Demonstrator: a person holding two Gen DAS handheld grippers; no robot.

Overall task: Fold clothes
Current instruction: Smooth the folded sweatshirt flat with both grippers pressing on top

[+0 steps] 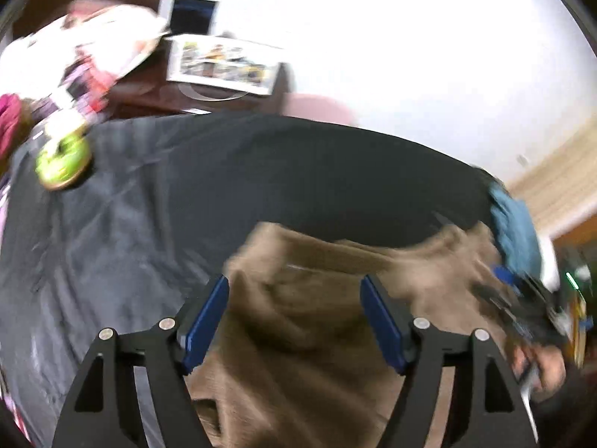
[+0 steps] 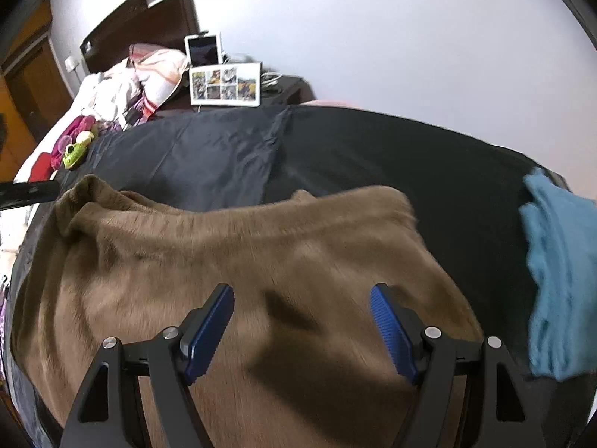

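Note:
A brown fleecy garment [image 2: 238,261] lies spread on the dark bed cover [image 2: 224,149], with its left part rumpled in the left wrist view [image 1: 306,328]. My left gripper [image 1: 294,287] hovers over that rumpled part, jaws wide apart, its blue pads clear of the cloth. My right gripper [image 2: 302,295] stands open above the garment's smooth middle and casts a shadow on it. The right gripper [image 1: 522,306] and the hand that holds it also show, blurred, at the right edge of the left wrist view. A blue garment [image 2: 559,272] lies folded to the right of the brown one.
At the far left of the bed a green toy [image 2: 74,155] sits by a heap of pink and white clothes [image 2: 123,89]. Behind the bed, a tablet [image 2: 203,50] and a picture book [image 2: 224,84] stand on a dark nightstand [image 2: 291,87] against the white wall.

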